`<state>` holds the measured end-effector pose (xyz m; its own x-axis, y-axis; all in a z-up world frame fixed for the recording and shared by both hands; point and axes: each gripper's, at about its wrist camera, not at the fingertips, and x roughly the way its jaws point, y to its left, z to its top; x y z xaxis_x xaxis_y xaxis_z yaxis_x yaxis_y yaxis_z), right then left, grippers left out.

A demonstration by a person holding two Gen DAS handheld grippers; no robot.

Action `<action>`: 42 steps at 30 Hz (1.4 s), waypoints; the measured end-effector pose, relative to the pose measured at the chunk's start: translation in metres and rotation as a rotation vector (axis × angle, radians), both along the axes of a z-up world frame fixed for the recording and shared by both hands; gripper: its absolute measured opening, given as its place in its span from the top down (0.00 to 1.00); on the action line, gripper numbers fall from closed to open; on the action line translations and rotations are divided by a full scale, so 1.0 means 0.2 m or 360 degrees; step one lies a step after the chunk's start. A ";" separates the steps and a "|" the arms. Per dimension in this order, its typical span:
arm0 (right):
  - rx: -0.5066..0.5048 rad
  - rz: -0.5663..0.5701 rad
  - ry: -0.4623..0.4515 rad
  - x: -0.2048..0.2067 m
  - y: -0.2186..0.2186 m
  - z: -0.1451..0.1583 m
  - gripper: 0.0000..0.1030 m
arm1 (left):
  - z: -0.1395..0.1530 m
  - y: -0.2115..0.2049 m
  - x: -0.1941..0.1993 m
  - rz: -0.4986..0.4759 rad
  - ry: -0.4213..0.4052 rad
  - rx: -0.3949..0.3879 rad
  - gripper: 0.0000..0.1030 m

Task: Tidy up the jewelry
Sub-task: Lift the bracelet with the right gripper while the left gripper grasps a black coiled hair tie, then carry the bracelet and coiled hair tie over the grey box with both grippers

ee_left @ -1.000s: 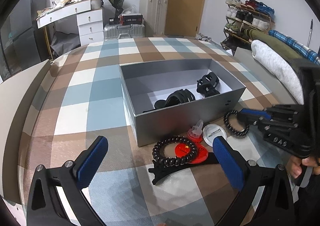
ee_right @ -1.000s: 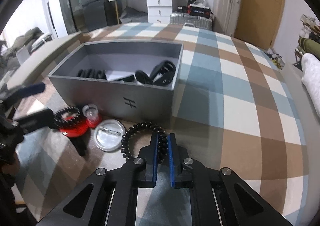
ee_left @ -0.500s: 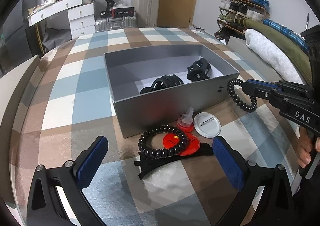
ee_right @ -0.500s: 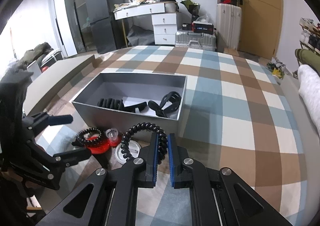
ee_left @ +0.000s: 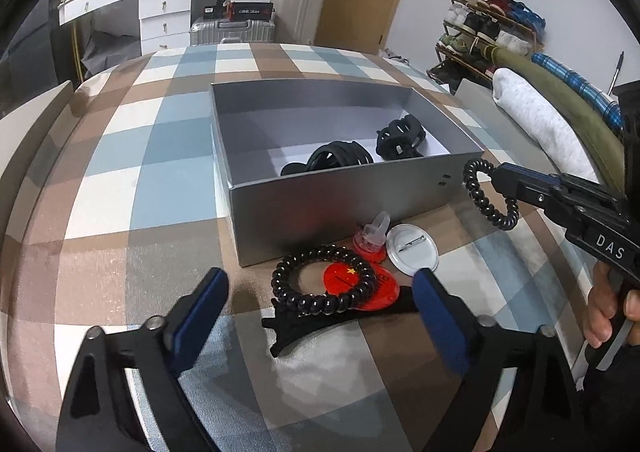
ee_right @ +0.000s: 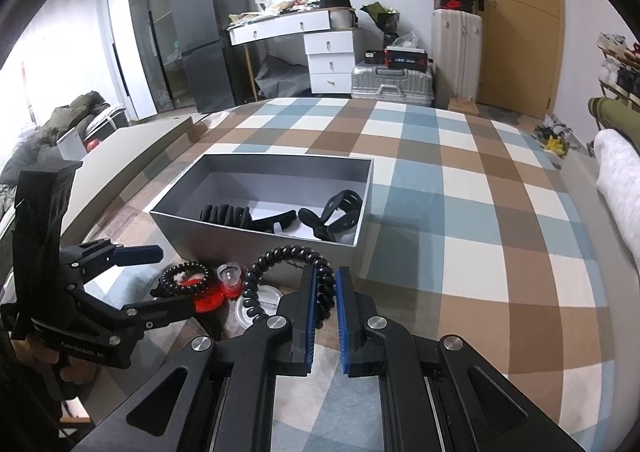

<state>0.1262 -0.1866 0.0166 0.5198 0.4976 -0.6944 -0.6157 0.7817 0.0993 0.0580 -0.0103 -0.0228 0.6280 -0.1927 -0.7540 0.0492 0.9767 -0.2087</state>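
My right gripper (ee_right: 324, 286) is shut on a black spiral hair tie (ee_right: 280, 264) and holds it in the air just in front of the grey box (ee_right: 224, 228); it also shows in the left wrist view (ee_left: 486, 203). The box (ee_left: 340, 195) holds black hair claws (ee_left: 400, 135). My left gripper (ee_left: 320, 292) is open, low over a second black spiral hair tie (ee_left: 320, 284) that lies on a red badge (ee_left: 372, 292) and a black clip (ee_left: 304, 328).
A white round badge (ee_left: 412, 252) and a small clear-and-red piece (ee_left: 372, 236) lie by the box's front wall. All rest on a blue, brown and white checked cloth (ee_right: 460, 211). A rolled blanket (ee_left: 536, 119) lies at the right.
My right gripper has lifted the spiral hair tie off the cloth and up near the box's front rim. My left gripper has moved closer to the hair tie on the red badge.
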 end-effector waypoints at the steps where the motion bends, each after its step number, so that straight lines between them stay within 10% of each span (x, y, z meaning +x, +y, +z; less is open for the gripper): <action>1: -0.0001 0.0003 -0.0001 0.00 0.00 0.00 0.92 | 0.00 -0.01 0.00 -0.0007 0.0006 0.0004 0.20; 19: 0.0007 0.0015 -0.0008 -0.02 0.01 0.01 0.92 | 0.02 0.02 -0.01 -0.0032 -0.0005 -0.0065 0.68; 42: 0.0041 0.0015 -0.0031 -0.03 -0.01 0.04 0.92 | 0.14 -0.02 -0.06 -0.0072 -0.0181 0.0004 0.71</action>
<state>0.1196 -0.1877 0.0252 0.5282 0.5203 -0.6711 -0.6250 0.7732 0.1074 0.0468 -0.0148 0.0045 0.7003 -0.2212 -0.6787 0.1167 0.9735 -0.1968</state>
